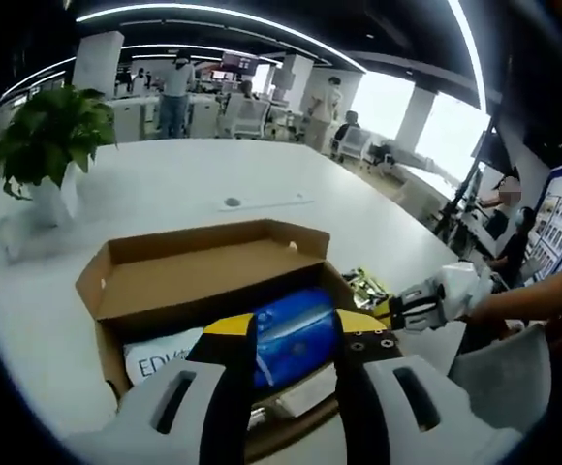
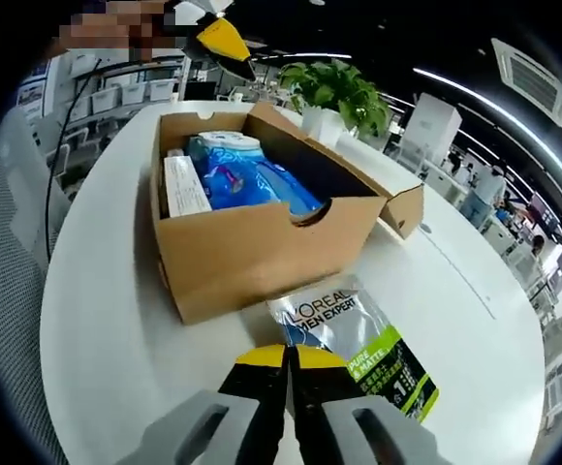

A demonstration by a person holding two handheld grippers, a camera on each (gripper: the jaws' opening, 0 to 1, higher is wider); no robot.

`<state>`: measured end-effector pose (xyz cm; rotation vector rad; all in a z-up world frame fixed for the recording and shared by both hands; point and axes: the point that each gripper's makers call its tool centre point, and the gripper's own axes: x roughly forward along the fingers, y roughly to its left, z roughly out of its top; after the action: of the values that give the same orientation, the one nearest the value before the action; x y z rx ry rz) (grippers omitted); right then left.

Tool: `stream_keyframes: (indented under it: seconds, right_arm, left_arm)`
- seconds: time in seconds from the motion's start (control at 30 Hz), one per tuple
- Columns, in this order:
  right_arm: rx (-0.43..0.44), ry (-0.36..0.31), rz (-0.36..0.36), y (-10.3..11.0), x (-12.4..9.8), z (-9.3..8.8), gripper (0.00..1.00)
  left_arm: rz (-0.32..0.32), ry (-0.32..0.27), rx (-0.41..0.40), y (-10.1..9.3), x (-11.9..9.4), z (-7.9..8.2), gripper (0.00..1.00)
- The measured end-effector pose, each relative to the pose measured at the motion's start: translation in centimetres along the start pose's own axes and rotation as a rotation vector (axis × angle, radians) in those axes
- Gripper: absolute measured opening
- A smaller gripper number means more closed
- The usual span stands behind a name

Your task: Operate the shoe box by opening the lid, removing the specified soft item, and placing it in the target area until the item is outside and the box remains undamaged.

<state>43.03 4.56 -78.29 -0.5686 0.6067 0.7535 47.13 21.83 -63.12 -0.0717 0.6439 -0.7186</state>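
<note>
Two grippers are being positioned differently: the left gripper, spread, is being held around the blue pack inside the open shoe box, ready for lifting, while the right gripper, pressed together, is being kept above the table, beside the silver pouch already lying outside.

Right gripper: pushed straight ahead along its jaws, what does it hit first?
Likely the L'Oreal pouch lying flat just past the right gripper; behind it, the shoe box front wall. Depth unclear.
</note>
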Motion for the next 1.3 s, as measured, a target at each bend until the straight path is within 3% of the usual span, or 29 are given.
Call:
stream_keyframes:
  seconds: [0.67, 0.83, 1.3]
  right_arm:
    - [0.041, 0.028, 0.016, 0.2, 0.5, -0.6, 0.00]
    - [0.046, 0.037, 0.015, 0.3, 0.2, -0.9, 0.05]
    - [0.136, 0.015, -0.010, -0.5, -2.1, 0.4, 0.26]
  left_arm:
    - [0.067, 0.017, 0.043, 3.8, -2.3, -1.2, 0.33]
    - [0.082, 0.018, 0.047, 4.8, -2.7, -1.2, 0.33]
    - [0.077, 0.033, 0.086, 5.9, -2.8, -1.5, 0.38]
